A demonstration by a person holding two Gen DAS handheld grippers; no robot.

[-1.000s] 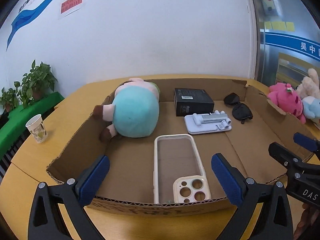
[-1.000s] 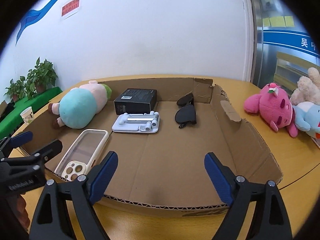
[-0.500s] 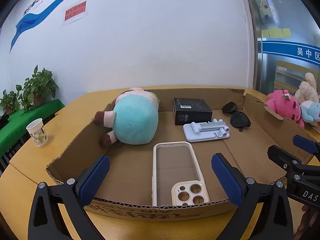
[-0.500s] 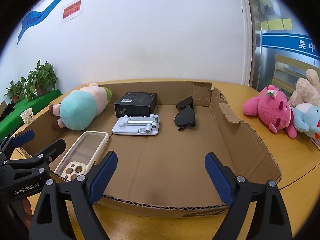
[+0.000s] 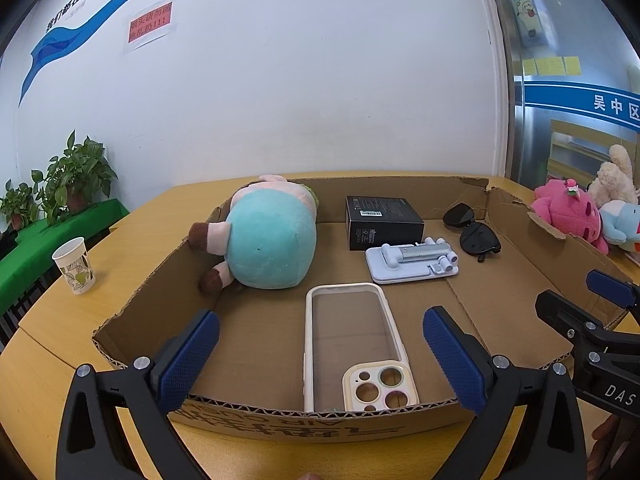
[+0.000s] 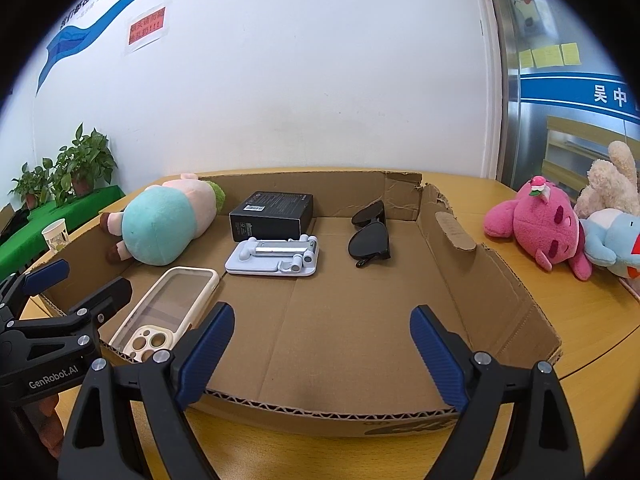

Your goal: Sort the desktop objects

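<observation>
A shallow cardboard tray [image 5: 136,304] [image 6: 504,280] on a wooden table holds a teal and pink plush [image 5: 268,240] [image 6: 164,224], a black box [image 5: 382,220] [image 6: 272,218], a white phone stand [image 5: 412,262] [image 6: 276,260], black sunglasses [image 5: 474,232] [image 6: 370,238] and a cream phone case [image 5: 352,344] [image 6: 168,312]. My left gripper [image 5: 320,356] is open and empty at the tray's near edge, over the phone case. My right gripper [image 6: 320,348] is open and empty over the tray's near right part.
A paper cup [image 5: 75,266] [image 6: 55,234] stands on the table left of the tray. Pink, cream and blue plush toys [image 5: 568,212] [image 6: 544,228] lie at the far right. Potted plants [image 5: 76,180] stand on a green ledge at the left by the white wall.
Both views have tilted up and drawn back a little; the tray sits lower in frame. Nothing in the tray has moved. Both grippers stay open.
</observation>
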